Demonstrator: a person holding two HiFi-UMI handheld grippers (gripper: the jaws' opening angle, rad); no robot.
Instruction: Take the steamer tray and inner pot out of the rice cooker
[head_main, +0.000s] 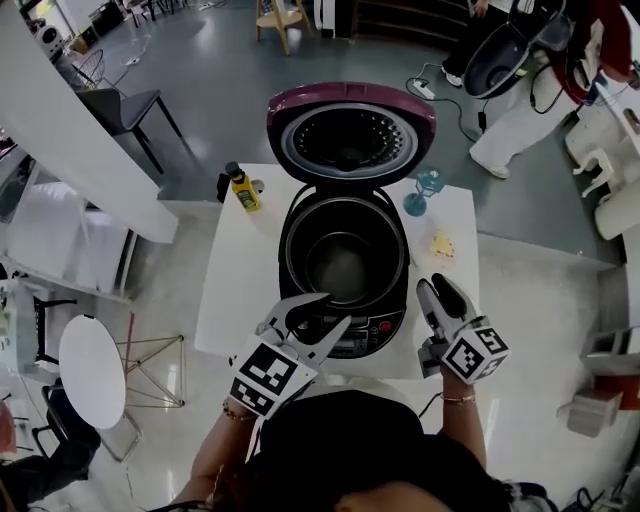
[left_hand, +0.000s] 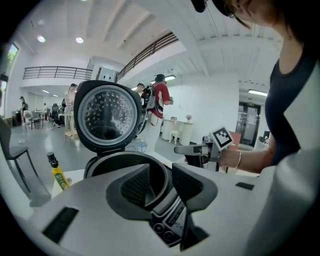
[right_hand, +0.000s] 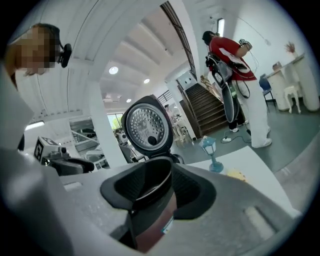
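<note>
The maroon rice cooker (head_main: 292, 240) stands in the middle of the white table (head_main: 235, 290) with its lid (head_main: 350, 135) swung up at the back. Inside sits the dark inner pot (head_main: 345, 268) with a shiny bottom. My left gripper (head_main: 318, 312) hovers at the cooker's front left corner, over the control panel, open with nothing between its fingers. In the left gripper view the cooker's rim (left_hand: 125, 157) shows through the gap. My right gripper (head_main: 440, 290) is just right of the cooker's front, apart from it, open and holding nothing; the lid (right_hand: 147, 125) shows beyond its jaws.
A yellow bottle (head_main: 243, 188) stands at the table's back left. A blue glass lamp (head_main: 423, 190) and a small yellow item (head_main: 442, 245) are at the right. A dark chair (head_main: 125, 105) and a round white stool (head_main: 92, 370) flank the table. A person (head_main: 520, 70) stands far right.
</note>
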